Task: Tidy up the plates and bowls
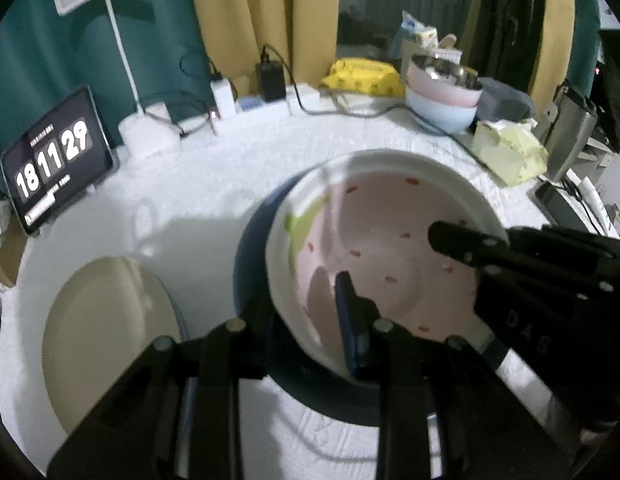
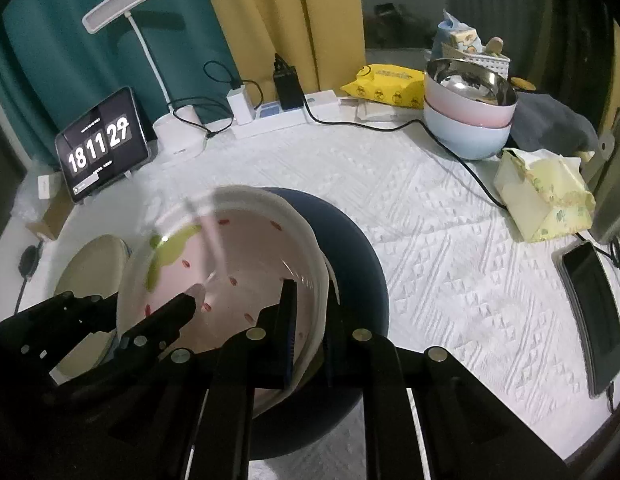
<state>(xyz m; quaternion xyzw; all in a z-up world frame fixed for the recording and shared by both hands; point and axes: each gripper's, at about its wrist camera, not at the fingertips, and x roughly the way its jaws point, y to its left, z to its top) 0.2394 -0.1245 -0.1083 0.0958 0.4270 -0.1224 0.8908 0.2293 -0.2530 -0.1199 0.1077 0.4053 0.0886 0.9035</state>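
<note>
In the left wrist view, your left gripper (image 1: pixel 310 300) pinched the near rim of the strawberry bowl (image 1: pixel 389 240), one finger inside and one outside. The bowl was round and smooth, white outside and pink inside with small red marks and a green patch. It sat tilted over a dark blue plate (image 1: pixel 270 368), hiding most of it. Your right gripper (image 1: pixel 461 240) reached in from the right, its tip inside the bowl. A flat cream plate (image 1: pixel 106 336) lay to the left, partly behind your gripper. The bumpy white tablecloth (image 1: pixel 230 168) had bare room behind the bowl.

In the right wrist view, your right gripper (image 2: pixel 306 320) was squeezed narrow on the bowl's (image 2: pixel 250 264) right rim. Your left gripper (image 2: pixel 182 304) poked in from the left. The blue plate (image 2: pixel 357 264) showed around the bowl's right side. The cream plate (image 2: pixel 94 264) was half hidden. The cloth (image 2: pixel 449 260) was bare on the right, up to a phone (image 2: pixel 593 312) near the edge. Stacked bowls (image 2: pixel 465 120), shiny metal on top, stood far back.
</note>
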